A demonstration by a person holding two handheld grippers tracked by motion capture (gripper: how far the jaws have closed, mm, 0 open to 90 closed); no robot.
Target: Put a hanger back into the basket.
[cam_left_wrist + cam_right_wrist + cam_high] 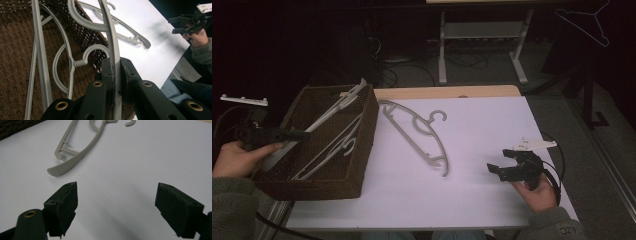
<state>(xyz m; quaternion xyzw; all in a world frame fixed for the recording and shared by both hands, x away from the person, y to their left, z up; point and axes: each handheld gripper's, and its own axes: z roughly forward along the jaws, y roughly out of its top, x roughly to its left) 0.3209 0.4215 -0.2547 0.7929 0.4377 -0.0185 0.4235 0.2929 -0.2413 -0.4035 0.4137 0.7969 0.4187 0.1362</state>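
L tongs (115,75) clamp hanger (113,50) over basket (367,125).

Grey plastic hanger (113,47), slim and curved, clamped in the left hand-held gripper (115,75), lying slantwise over the wicker basket (367,125). More grey hangers (329,150) lie flat inside that basket.

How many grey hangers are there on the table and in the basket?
3 that I can count. One hanger on the table, one hanger lying in the basket, and one hanger in the left claw over the basket. Others may be hidden underneath.
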